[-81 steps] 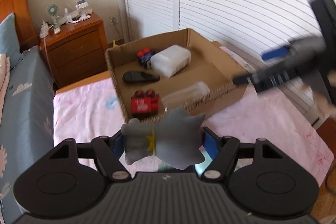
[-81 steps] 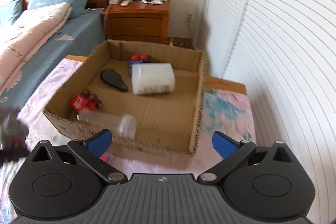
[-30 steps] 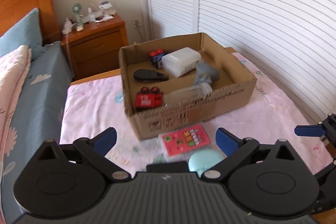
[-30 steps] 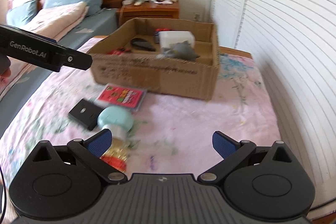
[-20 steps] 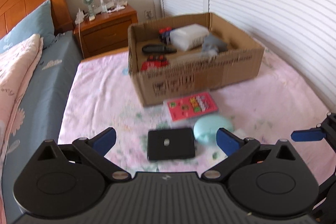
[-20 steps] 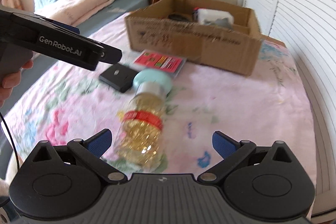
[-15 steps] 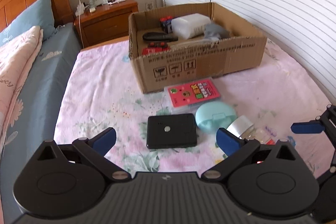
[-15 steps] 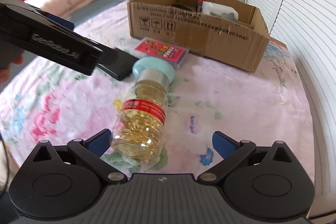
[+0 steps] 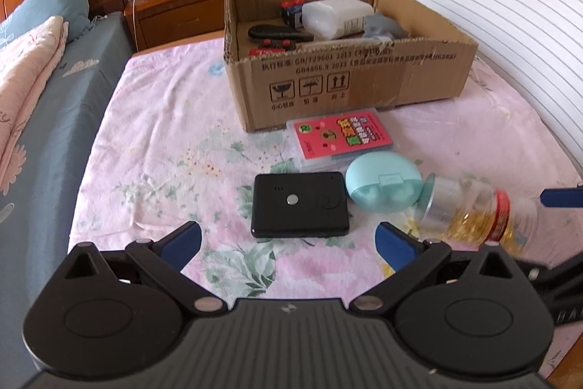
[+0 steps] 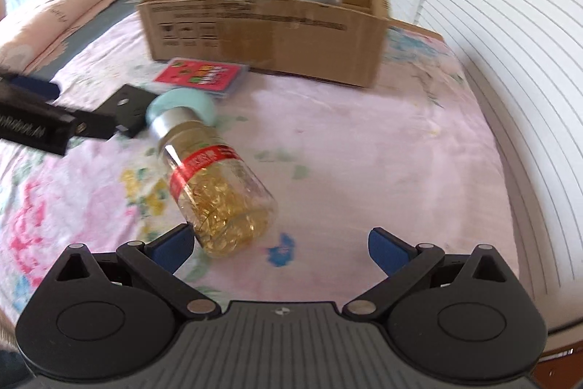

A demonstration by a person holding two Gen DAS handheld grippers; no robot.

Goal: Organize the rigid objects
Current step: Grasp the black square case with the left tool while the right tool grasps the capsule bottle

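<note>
Since half a second earlier we had brought both grippers lower and nearer to the loose things on the bed, and the right gripper [image 10: 278, 248] had swung so that the clear bottle [image 10: 215, 185] lay at its left finger, where before it lay ahead of it. The right gripper's jaws stood wide apart, holding nothing; whether the left finger touched the bottle we could not tell. The bottle lay on its side on the floral bedspread [image 10: 364, 148], its silver cap against the mint-green case [image 9: 382, 186].

Our left gripper [image 9: 288, 241] hovered with its jaws also spread and empty, just short of the flat black device [image 9: 298, 205]. Beyond the device and the case lay the pink card box [image 9: 340, 133], touching the front wall of the cardboard box [image 9: 349, 79]. That box sat toward the far edge of the bed and held a white container [image 9: 337, 15], a grey soft toy [image 9: 382, 26], a black remote [image 9: 278, 32] and red toy cars [image 9: 275, 47].
</note>
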